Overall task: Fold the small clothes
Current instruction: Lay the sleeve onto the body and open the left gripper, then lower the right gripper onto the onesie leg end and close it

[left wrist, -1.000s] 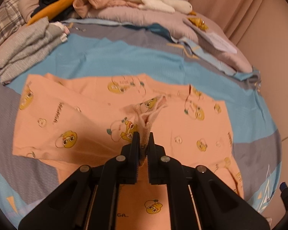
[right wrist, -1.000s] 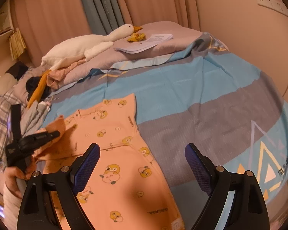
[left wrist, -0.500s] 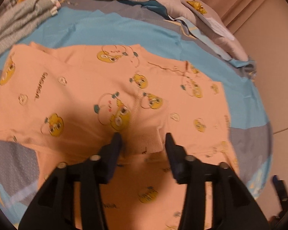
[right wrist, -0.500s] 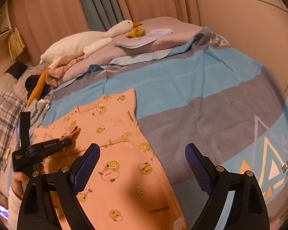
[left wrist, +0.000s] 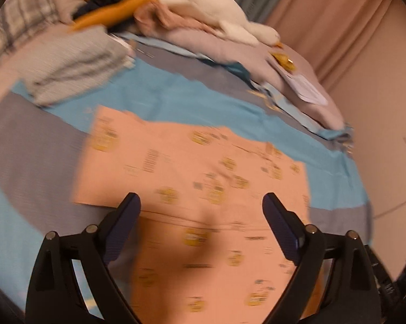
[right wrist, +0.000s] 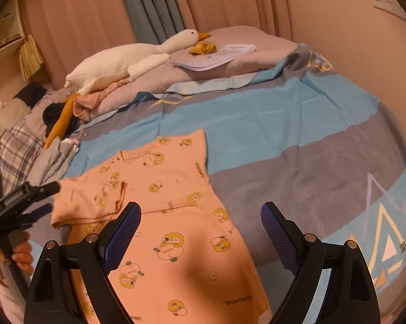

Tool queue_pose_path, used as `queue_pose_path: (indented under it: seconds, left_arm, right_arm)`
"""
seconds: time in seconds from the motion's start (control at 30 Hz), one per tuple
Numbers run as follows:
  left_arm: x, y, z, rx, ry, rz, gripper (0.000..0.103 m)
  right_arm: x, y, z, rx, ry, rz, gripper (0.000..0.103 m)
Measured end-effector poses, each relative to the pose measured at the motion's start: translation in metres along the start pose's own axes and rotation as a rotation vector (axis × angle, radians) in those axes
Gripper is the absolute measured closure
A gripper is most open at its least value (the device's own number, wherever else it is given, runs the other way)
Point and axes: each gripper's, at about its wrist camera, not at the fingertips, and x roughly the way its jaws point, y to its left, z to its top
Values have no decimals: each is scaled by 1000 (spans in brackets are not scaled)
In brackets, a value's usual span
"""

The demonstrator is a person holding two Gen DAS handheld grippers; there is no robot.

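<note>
The peach onesie lies flat on the bedspread, centre frame. Your right gripper hovers above it, jaws spread wide, empty. Your left gripper is likewise released; its view is motion-blurred, obscuring the garment print.

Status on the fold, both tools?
Left tool open, empty. Right tool open, empty, above romper. Romper flat on bed, left sleeve folded in. Nothing in the way.
</note>
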Motion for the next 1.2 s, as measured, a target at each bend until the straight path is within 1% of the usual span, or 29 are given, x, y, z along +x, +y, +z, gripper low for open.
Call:
queue_pose_path:
  seconds: [0.1,0.23,0.3,0.43,0.57,0.67,0.7,0.73,0.83,0.87,0.9,0.97,1.0,1.03,1.07,1.2]
  left_arm:
    - [-16,22,-2,-16,-46,63,10]
    - [-29,49,-4,-64,-75,84,9]
    - [-32,61,-6,-92,-82,98,9]
    - [-40,83,-11,-142,-85,130,9]
    - [-43,96,-17,-154,-93,175,9]
    - [-43,105,-21,-161,-88,194,9]
    - [-43,107,-22,-164,-87,199,9]
    - [-43,109,-23,-166,-88,202,9]
    - [-44,116,-25,-175,-92,211,9]
    - [-45,118,-26,-176,-91,216,9]
    - [-44,120,-26,-177,-89,221,9]
    - [-45,122,-28,-180,-89,227,9]
    - [-45,124,-28,-181,-88,230,9]
    - [-45,125,-29,-183,-86,231,9]
    - [-45,127,-29,-187,-85,234,9]
    - [-44,134,-31,-201,-79,241,9]
  right_arm:
    - [1,7,1,-15,1,11,13]
    - [5,16,3,-34,7,25,13]
    - [9,22,6,-38,18,48,13]
    - [22,36,11,-39,57,122,13]
    - [45,57,16,-50,115,188,13]
    - [63,72,18,-46,172,249,13]
    - [73,79,19,-44,199,266,15]
    - [78,83,18,-48,213,271,19]
    - [101,102,15,-71,263,250,23]
    - [112,110,13,-82,288,237,25]
    - [118,114,12,-89,307,232,31]
    - [133,124,7,-112,341,222,32]
    - [140,130,5,-126,354,211,35]
    - [148,136,3,-139,368,195,42]
    - [152,138,3,-148,379,188,44]
    - [175,151,-5,-183,428,146,47]
